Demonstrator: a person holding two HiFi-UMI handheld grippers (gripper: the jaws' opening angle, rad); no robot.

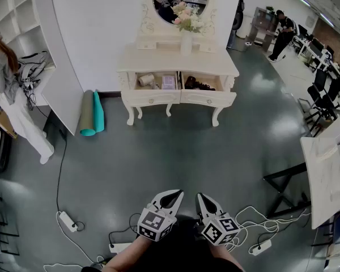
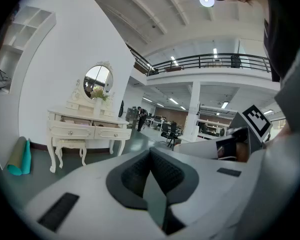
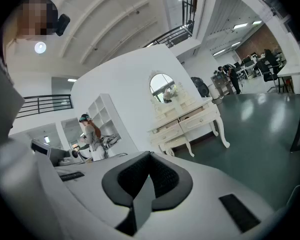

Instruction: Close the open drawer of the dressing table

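The white dressing table (image 1: 178,58) stands against the far wall, with an oval mirror and a vase of flowers (image 1: 186,22) on top. Both of its wide drawers are pulled out. The left drawer (image 1: 153,99) holds a pale roll and a pinkish box; the right drawer (image 1: 208,98) holds dark items. My left gripper (image 1: 171,198) and right gripper (image 1: 204,202) hang low near my body, far from the table, both shut and holding nothing. The table also appears small in the left gripper view (image 2: 85,126) and the right gripper view (image 3: 190,121).
Rolled teal and olive mats (image 1: 92,113) lean on the wall left of the table. A person (image 1: 11,95) stands by white shelves at far left. Power strips (image 1: 68,221) and cables (image 1: 260,231) lie on the grey floor near me. A white desk (image 1: 328,174) stands at right.
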